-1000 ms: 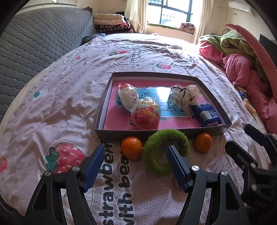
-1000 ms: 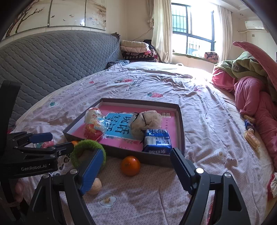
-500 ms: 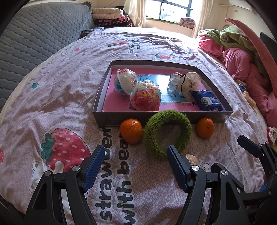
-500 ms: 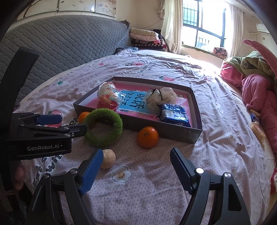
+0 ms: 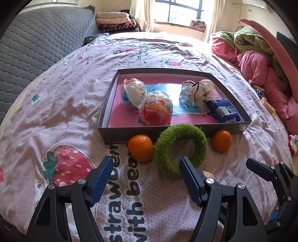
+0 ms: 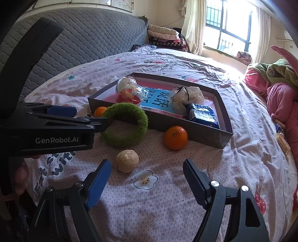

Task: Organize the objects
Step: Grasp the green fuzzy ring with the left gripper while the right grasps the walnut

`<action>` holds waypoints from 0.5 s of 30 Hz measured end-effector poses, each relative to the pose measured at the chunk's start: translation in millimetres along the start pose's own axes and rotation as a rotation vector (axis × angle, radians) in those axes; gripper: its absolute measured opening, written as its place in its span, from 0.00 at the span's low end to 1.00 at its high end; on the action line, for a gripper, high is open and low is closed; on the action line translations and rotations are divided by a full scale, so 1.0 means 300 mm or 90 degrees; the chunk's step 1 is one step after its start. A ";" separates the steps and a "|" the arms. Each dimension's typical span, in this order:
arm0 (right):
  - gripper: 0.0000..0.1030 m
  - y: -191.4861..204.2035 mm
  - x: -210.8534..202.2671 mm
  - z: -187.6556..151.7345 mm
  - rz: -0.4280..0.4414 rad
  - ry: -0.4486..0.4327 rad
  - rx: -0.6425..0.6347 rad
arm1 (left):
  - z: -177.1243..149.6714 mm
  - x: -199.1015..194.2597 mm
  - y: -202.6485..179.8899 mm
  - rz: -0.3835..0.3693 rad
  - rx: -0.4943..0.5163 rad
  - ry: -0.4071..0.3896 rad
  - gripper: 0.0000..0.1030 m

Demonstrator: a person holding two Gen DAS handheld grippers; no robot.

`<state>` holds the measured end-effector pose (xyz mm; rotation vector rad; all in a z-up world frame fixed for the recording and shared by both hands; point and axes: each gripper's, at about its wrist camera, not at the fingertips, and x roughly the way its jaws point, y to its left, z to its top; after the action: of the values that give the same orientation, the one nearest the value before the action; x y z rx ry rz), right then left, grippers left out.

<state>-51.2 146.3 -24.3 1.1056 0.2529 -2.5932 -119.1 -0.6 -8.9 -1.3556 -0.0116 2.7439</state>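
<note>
A shallow brown box (image 5: pixel 119 136) (image 6: pixel 204 134) with a pink floor lies on the bed. It holds two wrapped toy eggs (image 5: pixel 155 108), a white bagged bundle (image 5: pixel 197 93) and a blue carton (image 5: pixel 222 110) (image 6: pixel 202 113). In front of it lie two oranges (image 5: pixel 140 148) (image 5: pixel 221 140) (image 6: pixel 176 137), a green fuzzy ring (image 5: pixel 181 150) (image 6: pixel 124 126) and a beige walnut (image 6: pixel 127 161). My left gripper (image 5: pixel 146 178) is open and empty, just short of the ring. My right gripper (image 6: pixel 147 178) is open and empty, near the walnut.
The pink printed bedsheet (image 5: pixel 61 104) covers the bed. A grey quilted headboard (image 5: pixel 33 41) stands at the left. Piled pink and green bedding (image 5: pixel 260 55) lies at the right. Folded blankets (image 5: pixel 115 22) and a window (image 5: pixel 178 9) are at the far end.
Both grippers drew back from the box and dropped lower over the near sheet. The walnut came into the right wrist view. Both stayed open.
</note>
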 end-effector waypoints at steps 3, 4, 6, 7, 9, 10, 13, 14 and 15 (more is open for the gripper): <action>0.77 0.001 0.017 0.002 0.003 0.005 0.004 | 0.018 0.014 -0.007 0.000 0.009 -0.005 0.73; 0.77 0.003 0.021 0.003 0.004 0.006 0.004 | 0.023 0.020 -0.011 0.000 0.014 -0.006 0.73; 0.77 0.004 0.032 0.004 0.006 0.010 0.004 | 0.031 0.032 -0.016 0.002 0.020 -0.006 0.73; 0.77 0.005 0.036 0.005 0.007 0.011 0.003 | 0.036 0.039 -0.016 0.001 0.020 -0.006 0.72; 0.77 0.011 0.048 0.005 0.007 0.014 0.000 | 0.042 0.051 -0.015 -0.007 0.019 -0.003 0.69; 0.77 0.014 0.055 0.005 0.008 0.018 -0.002 | 0.045 0.056 -0.015 -0.008 0.020 -0.003 0.68; 0.77 0.022 0.071 0.003 0.011 0.024 -0.005 | 0.056 0.072 -0.017 -0.011 0.022 -0.002 0.68; 0.77 0.024 0.076 0.003 0.011 0.024 -0.006 | 0.060 0.077 -0.017 -0.012 0.023 -0.002 0.67; 0.77 0.028 0.082 0.004 0.012 0.026 -0.007 | 0.062 0.082 -0.018 -0.013 0.023 -0.002 0.65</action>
<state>-65.2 132.9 -41.7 1.1518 0.2645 -2.5517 -148.2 7.1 -16.8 -1.3345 0.0231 2.7156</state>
